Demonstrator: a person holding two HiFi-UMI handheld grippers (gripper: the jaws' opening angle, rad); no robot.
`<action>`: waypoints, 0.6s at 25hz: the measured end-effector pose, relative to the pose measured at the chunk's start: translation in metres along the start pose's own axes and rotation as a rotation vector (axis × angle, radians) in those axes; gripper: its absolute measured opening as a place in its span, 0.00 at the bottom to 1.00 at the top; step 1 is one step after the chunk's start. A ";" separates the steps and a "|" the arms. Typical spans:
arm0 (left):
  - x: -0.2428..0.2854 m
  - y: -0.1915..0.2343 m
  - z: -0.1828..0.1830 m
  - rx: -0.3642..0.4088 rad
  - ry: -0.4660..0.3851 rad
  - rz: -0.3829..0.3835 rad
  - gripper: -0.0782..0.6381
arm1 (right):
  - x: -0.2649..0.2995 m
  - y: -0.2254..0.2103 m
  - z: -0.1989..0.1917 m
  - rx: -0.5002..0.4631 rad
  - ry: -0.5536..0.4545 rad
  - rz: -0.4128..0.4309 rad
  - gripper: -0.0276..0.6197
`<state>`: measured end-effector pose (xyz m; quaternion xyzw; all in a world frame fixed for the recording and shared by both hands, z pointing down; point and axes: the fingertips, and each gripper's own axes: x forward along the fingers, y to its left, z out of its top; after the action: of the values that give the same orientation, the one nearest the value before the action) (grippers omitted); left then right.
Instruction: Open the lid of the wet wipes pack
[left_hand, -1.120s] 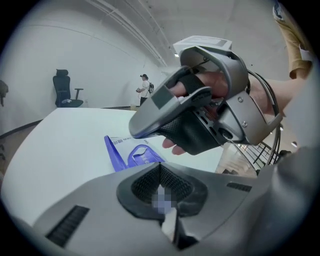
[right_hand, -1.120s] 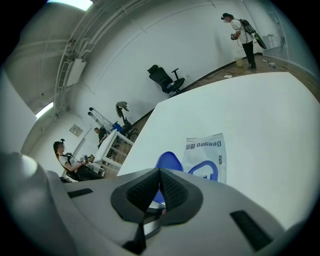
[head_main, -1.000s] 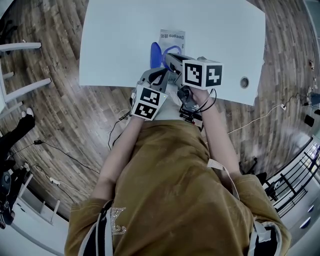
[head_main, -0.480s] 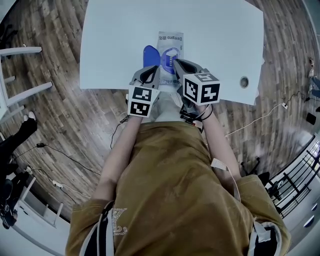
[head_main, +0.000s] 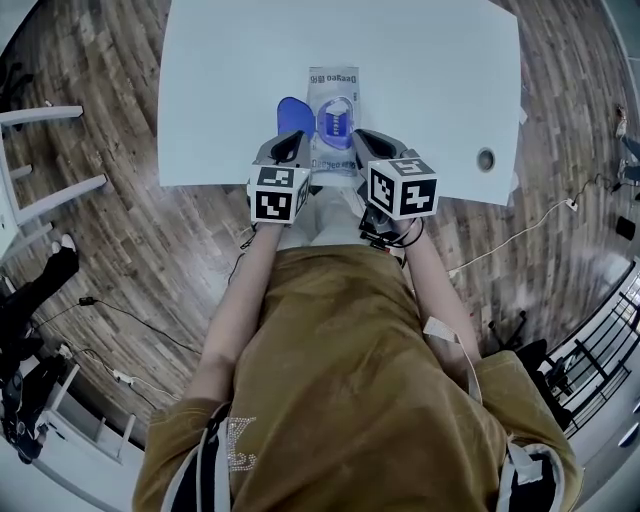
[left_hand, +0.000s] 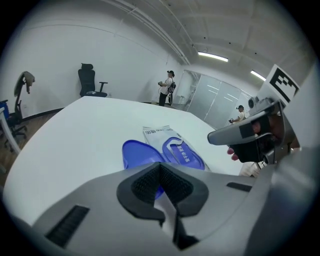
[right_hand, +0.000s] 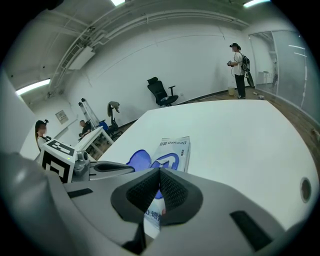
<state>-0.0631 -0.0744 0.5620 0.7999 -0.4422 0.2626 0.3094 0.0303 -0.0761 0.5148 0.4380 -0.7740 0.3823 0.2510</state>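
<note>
White table (head_main: 430, 80) runs across the upper half of the head view, with wood floor (head_main: 90, 250) round it on every side. We place everything from the pack (head_main: 334, 120), which lies flat near the table's front edge with its long side pointing away from us.

Closest to us, on the near side of the pack, our two arms reach forward from an ochre shirt (head_main: 340, 380). The left gripper (head_main: 290, 138) sits at the pack's near left corner. Its pads are pressed together with nothing between them, as its own view shows. The right gripper (head_main: 370, 138) sits at the pack's near right corner, its pads likewise closed on nothing. We cannot tell whether either tip touches the pack.

On the pack's top face a blue oval frame rings the opening. The blue lid (head_main: 290, 113) is swung fully open and lies flat on the table against the pack's left side, just ahead of the left gripper.

Right of the pack, well apart, a round hole (head_main: 486, 159) sits near the table's front edge.

Beyond the pack, past the far edge of the table, an office chair (right_hand: 161, 91) stands by a white wall, and a person (right_hand: 240, 62) stands farther right along it.
</note>
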 end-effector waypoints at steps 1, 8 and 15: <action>0.002 0.003 -0.002 -0.008 0.010 0.010 0.11 | -0.001 -0.001 -0.001 0.000 -0.004 -0.005 0.06; 0.011 0.013 -0.015 -0.085 0.070 0.045 0.11 | -0.008 -0.005 0.004 -0.018 -0.063 -0.038 0.06; 0.012 0.014 -0.015 -0.138 0.062 0.018 0.11 | -0.014 -0.012 0.009 -0.001 -0.091 -0.049 0.06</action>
<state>-0.0723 -0.0755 0.5842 0.7642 -0.4566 0.2587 0.3749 0.0470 -0.0805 0.5044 0.4734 -0.7739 0.3555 0.2250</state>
